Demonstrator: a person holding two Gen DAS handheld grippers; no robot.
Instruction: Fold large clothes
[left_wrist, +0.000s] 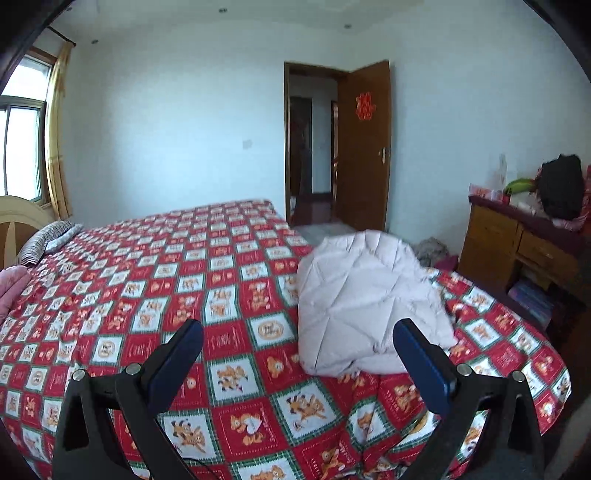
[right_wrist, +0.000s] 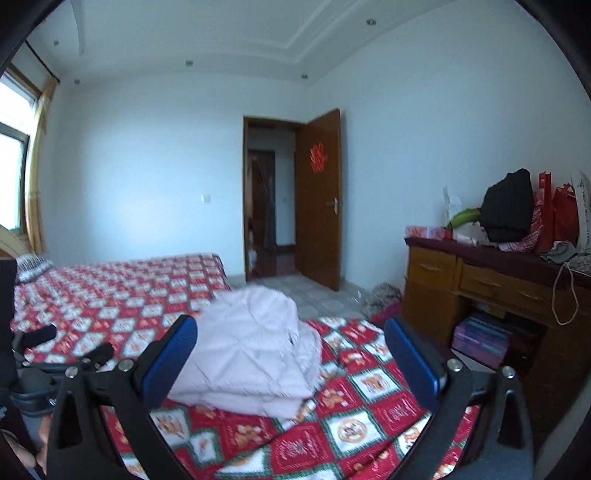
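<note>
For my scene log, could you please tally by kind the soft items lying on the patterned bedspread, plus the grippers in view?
Folded white quilted garment: 1
Striped pillow: 1
Pink fabric at the bed's left edge: 1
Grippers, both open and empty, left gripper and right gripper: 2
Total: 5

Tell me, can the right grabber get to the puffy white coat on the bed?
Probably yes. The right gripper is open and empty, and the folded white coat lies straight ahead between its fingers on the bedspread, with nothing in the way.
</note>
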